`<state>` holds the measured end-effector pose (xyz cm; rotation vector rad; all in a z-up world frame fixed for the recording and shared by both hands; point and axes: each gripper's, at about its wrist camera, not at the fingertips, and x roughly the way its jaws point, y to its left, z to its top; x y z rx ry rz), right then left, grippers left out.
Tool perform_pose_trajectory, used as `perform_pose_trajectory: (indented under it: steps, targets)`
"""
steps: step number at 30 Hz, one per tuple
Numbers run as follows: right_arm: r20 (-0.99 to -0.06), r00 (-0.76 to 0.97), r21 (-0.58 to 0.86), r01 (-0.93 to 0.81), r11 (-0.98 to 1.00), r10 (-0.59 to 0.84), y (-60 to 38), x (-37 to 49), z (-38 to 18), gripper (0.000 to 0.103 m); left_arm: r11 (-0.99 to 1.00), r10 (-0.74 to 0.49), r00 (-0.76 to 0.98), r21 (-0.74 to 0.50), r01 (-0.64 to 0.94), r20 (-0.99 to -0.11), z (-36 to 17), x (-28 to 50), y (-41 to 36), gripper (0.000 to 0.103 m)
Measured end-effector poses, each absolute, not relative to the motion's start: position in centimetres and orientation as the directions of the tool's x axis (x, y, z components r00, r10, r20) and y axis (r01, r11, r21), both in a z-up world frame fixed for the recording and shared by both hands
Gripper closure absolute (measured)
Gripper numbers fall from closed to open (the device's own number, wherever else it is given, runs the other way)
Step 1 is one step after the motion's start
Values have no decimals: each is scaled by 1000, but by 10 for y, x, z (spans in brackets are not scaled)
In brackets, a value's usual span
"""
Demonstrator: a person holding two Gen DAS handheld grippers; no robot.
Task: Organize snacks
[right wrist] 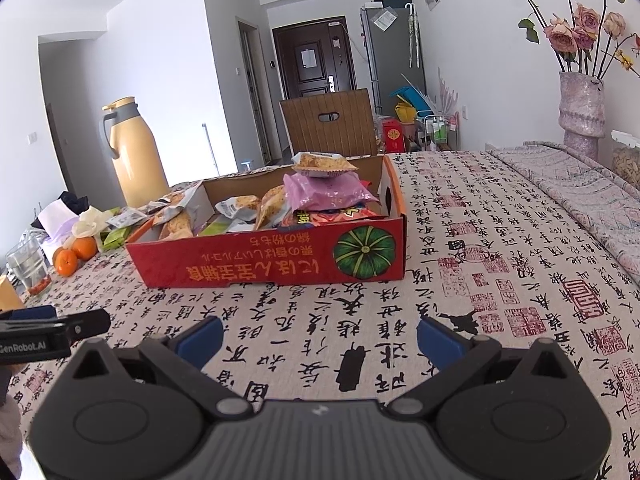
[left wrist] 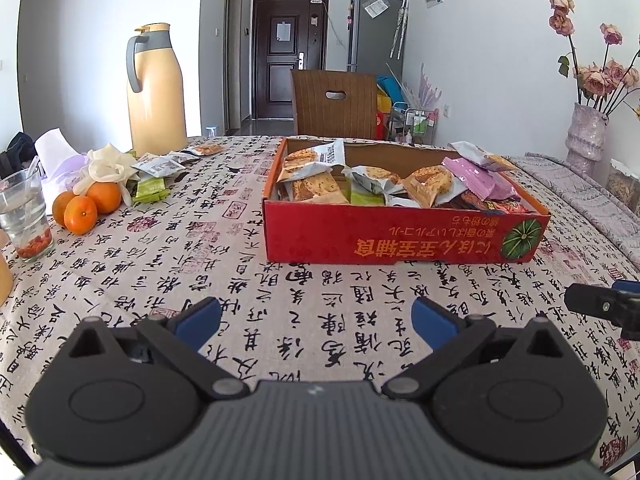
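A red cardboard box [left wrist: 400, 236] with a pumpkin print stands mid-table, filled with several snack packets, among them a pink one [left wrist: 480, 178]. It also shows in the right wrist view [right wrist: 272, 264], with a biscuit packet [right wrist: 322, 164] on top of the pile. Loose snack packets [left wrist: 160, 166] lie on the cloth left of the box, by the flask. My left gripper [left wrist: 316, 320] is open and empty, low over the cloth in front of the box. My right gripper [right wrist: 320, 340] is open and empty too, in front of the box's right end.
A yellow thermos flask [left wrist: 156, 92], three oranges [left wrist: 86, 204], a glass [left wrist: 24, 216] and a tissue pack stand at the table's left. A vase of dried roses [left wrist: 586, 132] stands at the back right. A wooden chair [left wrist: 334, 104] is behind the table.
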<state>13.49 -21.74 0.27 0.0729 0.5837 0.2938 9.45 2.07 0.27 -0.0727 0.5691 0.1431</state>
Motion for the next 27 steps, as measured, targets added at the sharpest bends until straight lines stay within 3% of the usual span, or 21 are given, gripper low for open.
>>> perform_pose_trajectory:
  steps: [27]
  targets:
    - [-535,791,151,-255,955,296,-217,134,1,0,988,112,834,-30,-152,-541,3,93,20,0]
